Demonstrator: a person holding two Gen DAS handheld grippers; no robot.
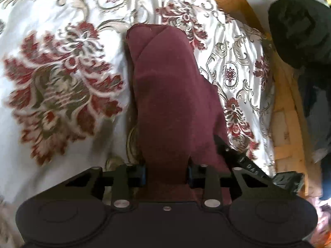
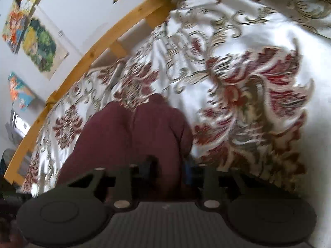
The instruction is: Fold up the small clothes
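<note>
**Both your grippers are closed on the maroon garment over the patterned bedspread**

Your left gripper [image 1: 167, 174] has its two jaws pressed on a maroon garment [image 1: 165, 95], one jaw on each side of a narrow bunch of the cloth. From that grip the garment goes away from the camera as a long band, and it ends in a folded tip where two layers overlap in a diagonal line. The cloth looks lifted at the gripper end; if the far tip rests on the bedspread [image 1: 51, 66], you cannot tell for sure from this view. The bedspread is white and shiny, with large red and grey flower ornaments.

At the right of the garment, in the left wrist view, you see the black arm of the other gripper [image 1: 244, 161], touching the edge of the same cloth.

Your right gripper [image 2: 166, 171] is also narrowed on the maroon garment. The cloth fills the gap between its jaws and spreads in front of them in two rounded lobes with a crease between. This picture is blurred, so the exact contact of the pads is not sharp, but the cloth is clearly pinched there.

Beside the bedspread runs a wooden bed rail [image 2: 99, 47], and behind it a white wall with colourful pictures [image 2: 37, 41]. In the left wrist view a dark bundle [image 1: 300, 26] lies past the rail, at the upper right.
</note>
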